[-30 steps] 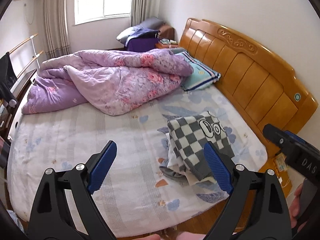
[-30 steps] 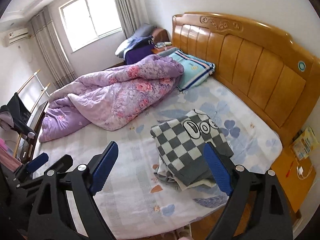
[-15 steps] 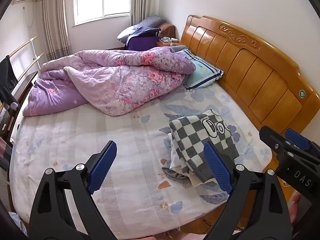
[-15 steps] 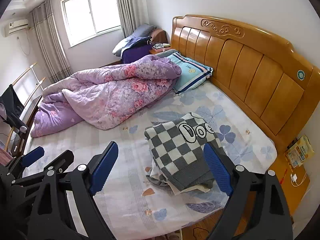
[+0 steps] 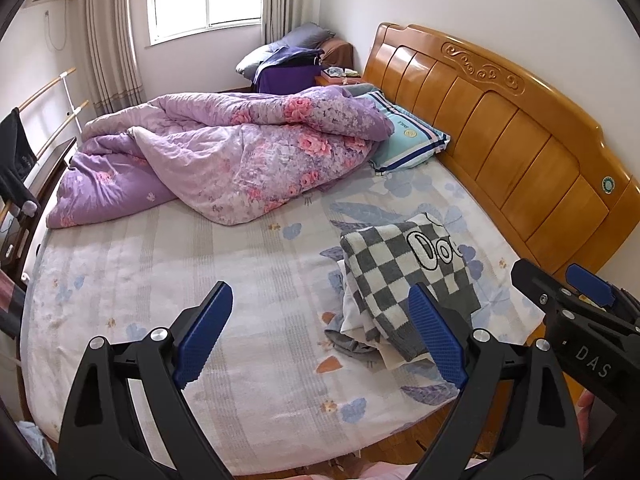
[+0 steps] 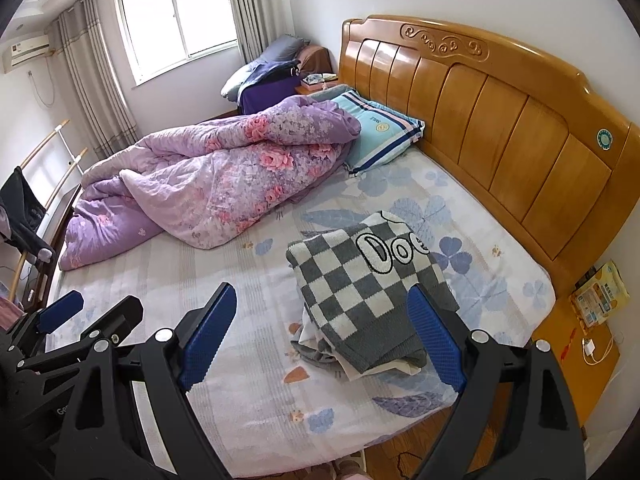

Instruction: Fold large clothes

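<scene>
From my remote seat I see a wide bed covered by a pale cotton sheet with blue leaf prints (image 5: 248,280), and a glossy carved wooden headboard (image 5: 500,128) closes it at 2 o'clock. At 11 o'clock a crumpled purple quilt with pink flowers (image 5: 240,160) takes the far part of the mattress, and its edge covers partly a turquoise striped pillow (image 5: 408,140) at 1 o'clock. Nothing lies on the bare sheet between my tools and the clothes. The folded grey-and-white checkered knitted sweater (image 6: 368,292) rests on top of a small pile of white and grey soft garments (image 6: 320,344), at 3 o'clock on the near side of the bed, close to the mattress edge. Its knit looks thick and fuzzy, and black outlined letters sit at its far end. Its long axis runs from 5 o'clock toward 11 o'clock. My left gripper (image 5: 320,334) has the blue ribbed pads wide apart and empty above the sheet. My right gripper (image 6: 322,340) also stands spread wide, with nothing between the pads, and the sweater is behind it. An orange wooden nightstand (image 6: 572,344) with a yellow packet (image 6: 600,300) is at 3 o'clock.
</scene>
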